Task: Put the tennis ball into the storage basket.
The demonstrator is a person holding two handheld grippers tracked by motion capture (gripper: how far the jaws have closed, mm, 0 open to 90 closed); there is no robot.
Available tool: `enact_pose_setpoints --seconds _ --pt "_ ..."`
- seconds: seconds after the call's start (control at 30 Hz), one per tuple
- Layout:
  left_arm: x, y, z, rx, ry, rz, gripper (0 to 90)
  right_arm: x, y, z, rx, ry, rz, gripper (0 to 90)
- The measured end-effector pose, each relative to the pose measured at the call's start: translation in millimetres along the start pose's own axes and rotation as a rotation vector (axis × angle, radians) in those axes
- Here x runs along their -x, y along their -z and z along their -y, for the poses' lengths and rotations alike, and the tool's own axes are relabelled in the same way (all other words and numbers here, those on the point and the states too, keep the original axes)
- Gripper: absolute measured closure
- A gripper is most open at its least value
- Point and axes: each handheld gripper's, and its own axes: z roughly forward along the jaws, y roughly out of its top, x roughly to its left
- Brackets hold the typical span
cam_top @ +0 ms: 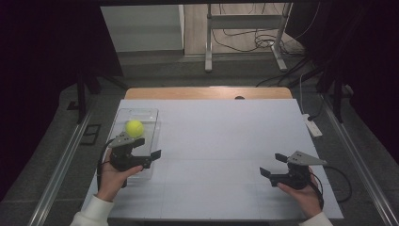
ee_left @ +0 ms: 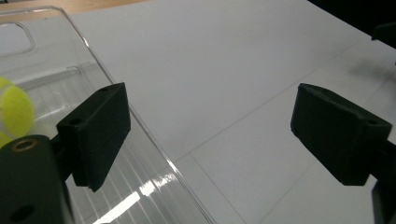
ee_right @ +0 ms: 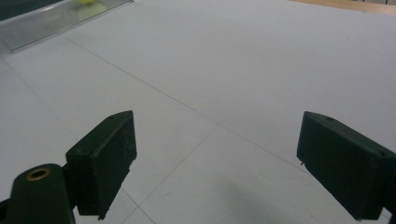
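A yellow-green tennis ball [cam_top: 134, 128] lies in a clear plastic tray [cam_top: 149, 114] at the left of the white table. My left gripper [cam_top: 146, 148] stands open over the tray's near right part, just in front of the ball, with nothing between its jaws. In the left gripper view the ball [ee_left: 14, 112] sits at the left edge, beyond the left jaw, and the tray's rim [ee_left: 140, 123] runs between the jaws. My right gripper [cam_top: 273, 165] is open near the table's front right, its jaws pointing left over bare table. The tray [ee_right: 51, 25] appears far off in the right gripper view.
A white power strip [cam_top: 312, 125] lies at the table's right edge. A wooden strip [cam_top: 207, 92] runs along the far edge of the table. Beyond it stand a metal frame [cam_top: 244, 37] and cables on the floor.
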Motion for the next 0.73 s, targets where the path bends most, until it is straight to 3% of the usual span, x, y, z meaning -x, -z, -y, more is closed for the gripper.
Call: enact_pose_setpoints --seconds 0.3,0.73 --pt "4.8 5.4 23.6 0.001 -0.013 -0.001 13.2 0.5 -0.6 0.2 -0.001 -0.004 0.006 12.4" --pt "7.8 7.3 27.6 0.012 -0.032 -0.003 13.0 0.3 -0.8 -0.5 0.005 0.001 0.01 12.7"
